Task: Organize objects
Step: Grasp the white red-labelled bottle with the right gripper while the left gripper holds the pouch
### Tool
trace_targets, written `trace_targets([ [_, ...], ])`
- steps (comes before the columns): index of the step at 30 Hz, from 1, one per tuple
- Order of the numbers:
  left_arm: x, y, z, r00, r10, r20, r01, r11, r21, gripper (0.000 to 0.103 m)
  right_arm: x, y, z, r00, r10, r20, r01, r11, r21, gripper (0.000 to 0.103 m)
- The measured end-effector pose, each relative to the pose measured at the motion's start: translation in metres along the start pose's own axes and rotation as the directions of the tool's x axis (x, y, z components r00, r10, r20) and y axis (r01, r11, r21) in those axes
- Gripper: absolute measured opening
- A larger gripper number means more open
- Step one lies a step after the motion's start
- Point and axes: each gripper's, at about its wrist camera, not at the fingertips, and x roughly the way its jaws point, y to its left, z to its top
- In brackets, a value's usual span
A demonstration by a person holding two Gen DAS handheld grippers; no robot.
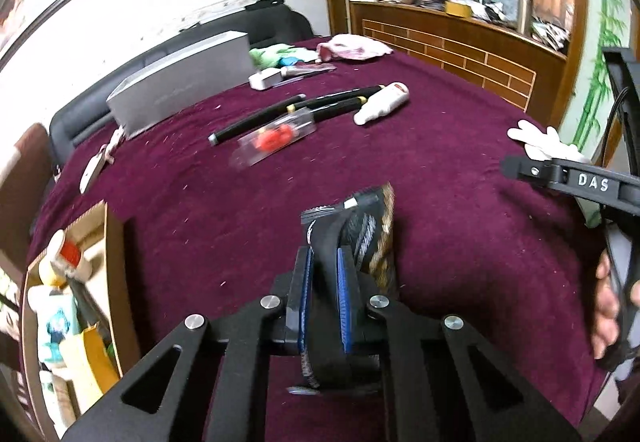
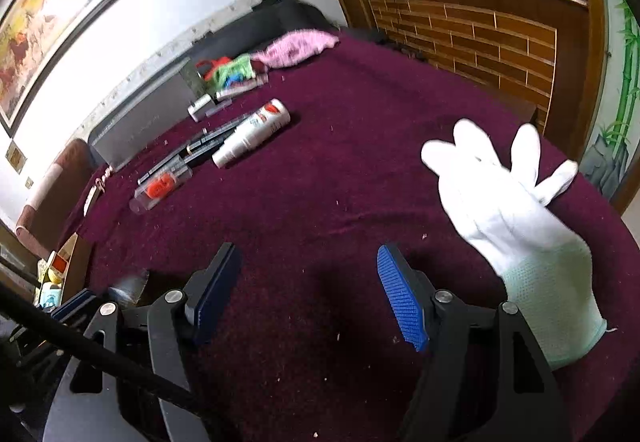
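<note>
My left gripper is shut on a black and gold snack packet and holds it just above the maroon tablecloth. My right gripper is open and empty over the cloth, with a white glove lying just right of its blue right pad. Its black finger marked DAS shows at the right edge of the left wrist view. Farther back lie a white spray bottle, black pens and a clear case with orange contents.
A cardboard box with several small items stands at the table's left edge. A grey box, a green toy and a pink cloth lie at the back. A wooden counter stands behind the table.
</note>
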Motion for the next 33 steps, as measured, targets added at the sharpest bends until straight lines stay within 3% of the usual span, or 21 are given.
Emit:
trace_targets([
  [4, 0.001, 0.015, -0.007, 1.000, -0.014, 0.007, 0.014, 0.999, -0.053, 0.010, 0.007, -0.008, 0.010, 0.983, 0.122, -0.139, -0.099, 0.982, 0.160, 0.071],
  [7, 0.003, 0.025, -0.006, 0.998, -0.068, 0.008, 0.069, 0.991, -0.116, 0.011, 0.012, -0.001, 0.029, 0.974, 0.158, -0.160, -0.127, 0.973, 0.191, 0.071],
  [12, -0.006, 0.040, -0.006, 0.984, -0.172, 0.048, 0.178, 0.965, -0.192, 0.021, 0.035, 0.019, 0.063, 0.971, 0.143, -0.191, -0.108, 0.977, 0.182, 0.071],
  [16, -0.021, 0.051, -0.008, 0.972, -0.215, 0.097, 0.233, 0.944, -0.235, 0.021, 0.076, 0.026, 0.094, 0.965, 0.112, -0.237, -0.058, 0.973, 0.224, 0.070],
  [21, -0.029, 0.065, -0.014, 0.968, -0.223, 0.115, 0.246, 0.934, -0.259, 0.031, 0.124, 0.035, 0.120, 0.955, 0.047, -0.293, 0.028, 0.968, 0.248, 0.068],
  [25, -0.026, 0.081, -0.020, 0.964, -0.241, 0.113, 0.265, 0.914, -0.306, 0.031, 0.149, 0.046, 0.132, 0.946, -0.025, -0.323, 0.107, 0.965, 0.240, 0.065],
  [28, -0.021, 0.088, -0.022, 0.963, -0.248, 0.105, 0.269, 0.905, -0.328, 0.031, 0.159, 0.055, 0.139, 0.939, -0.074, -0.336, 0.155, 0.963, 0.222, 0.058],
  [32, -0.021, 0.089, -0.025, 0.961, -0.257, 0.101, 0.276, 0.898, -0.342, 0.031, 0.168, 0.069, 0.142, 0.924, -0.157, -0.350, 0.224, 0.962, 0.158, 0.031],
  [33, -0.021, 0.088, -0.025, 0.961, -0.257, 0.101, 0.276, 0.898, -0.342, 0.031, 0.169, 0.073, 0.140, 0.919, -0.171, -0.356, 0.231, 0.963, 0.136, 0.028],
])
